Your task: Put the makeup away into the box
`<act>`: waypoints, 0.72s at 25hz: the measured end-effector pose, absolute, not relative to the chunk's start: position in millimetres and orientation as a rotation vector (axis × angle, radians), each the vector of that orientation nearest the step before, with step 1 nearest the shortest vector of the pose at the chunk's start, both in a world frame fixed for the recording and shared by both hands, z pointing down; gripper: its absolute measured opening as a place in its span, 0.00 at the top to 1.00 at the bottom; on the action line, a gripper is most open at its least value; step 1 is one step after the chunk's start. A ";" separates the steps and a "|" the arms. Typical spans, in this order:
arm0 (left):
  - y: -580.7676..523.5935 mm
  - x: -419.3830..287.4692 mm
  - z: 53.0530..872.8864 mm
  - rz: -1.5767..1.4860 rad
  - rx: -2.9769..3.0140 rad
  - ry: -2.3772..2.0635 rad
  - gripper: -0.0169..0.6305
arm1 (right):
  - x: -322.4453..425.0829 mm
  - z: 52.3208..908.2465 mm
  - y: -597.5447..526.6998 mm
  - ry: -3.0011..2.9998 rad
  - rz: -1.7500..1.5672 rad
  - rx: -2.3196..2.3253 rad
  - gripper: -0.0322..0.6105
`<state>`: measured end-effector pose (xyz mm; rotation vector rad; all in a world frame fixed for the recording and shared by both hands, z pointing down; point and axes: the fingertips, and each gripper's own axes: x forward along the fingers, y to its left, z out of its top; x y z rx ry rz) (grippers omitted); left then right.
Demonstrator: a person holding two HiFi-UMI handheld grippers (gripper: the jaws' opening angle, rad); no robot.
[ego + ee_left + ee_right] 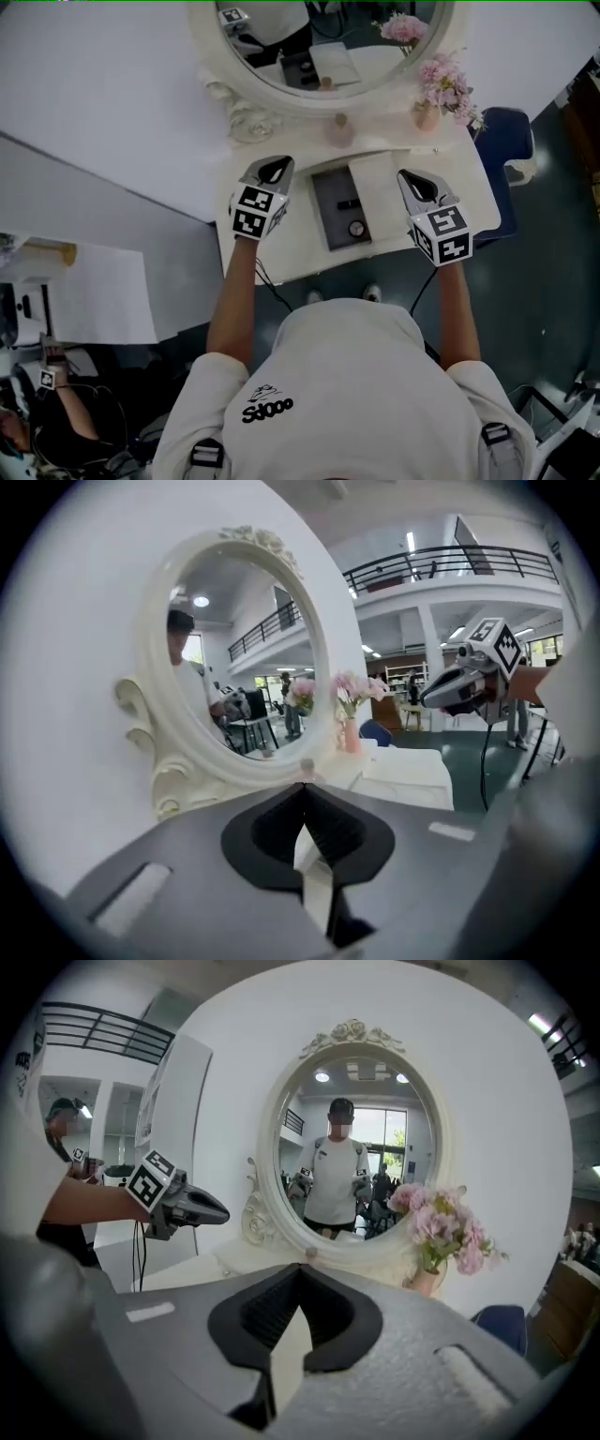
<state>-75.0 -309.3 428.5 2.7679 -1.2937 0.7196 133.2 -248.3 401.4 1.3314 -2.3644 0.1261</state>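
- The box (330, 217), a flat grey tray, lies on the white worktop (281, 258) directly in front of the person (347, 394) in the white shirt.
- The makeup is inside the box: a small black piece (347, 203) near the middle and a round compact (356, 228) on the side nearer to the person.
- A white flat panel (382, 192) lies touching the right edge of the box; I cannot tell if it is the lid.
- The left gripper (275, 169) hangs in the air just left of the box. Its fingers (274, 827) are pressed together at the tips and hold nothing.
- The right gripper (411, 178) hangs to the right of the box, above the white panel. Its fingers (265, 1312) also meet at the tips, with nothing between them.
- Both grippers point away from the person, past the far end of the box.
- Behind the box stands an oval mirror (234, 56) in a carved white frame, and the person's reflection shows in it.
- A small pale bottle (339, 127) stands behind the box, at the foot of the mirror.
- A vase of pink flowers (441, 86) stands behind the box and to its right.
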 end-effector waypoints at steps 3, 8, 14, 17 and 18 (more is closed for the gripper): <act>-308.7 -95.5 385.7 0.636 2.772 -1.448 0.95 | 116.3 366.3 -267.6 -2.429 0.020 1.301 0.95; -304.2 -116.8 321.8 0.523 2.812 -1.605 0.95 | 91.0 313.9 -287.8 -2.518 -0.119 1.263 0.95; -297.1 -120.7 268.7 0.415 2.874 -1.707 0.95 | 72.2 275.8 -290.1 -2.581 -0.213 1.240 0.95; -294.5 -116.8 253.2 0.402 2.914 -1.739 0.95 | 68.5 259.6 -290.1 -2.597 -0.259 1.243 0.95; -293.3 -115.9 249.6 0.401 2.921 -1.742 0.95 | 67.7 255.3 -289.9 -2.599 -0.271 1.246 0.95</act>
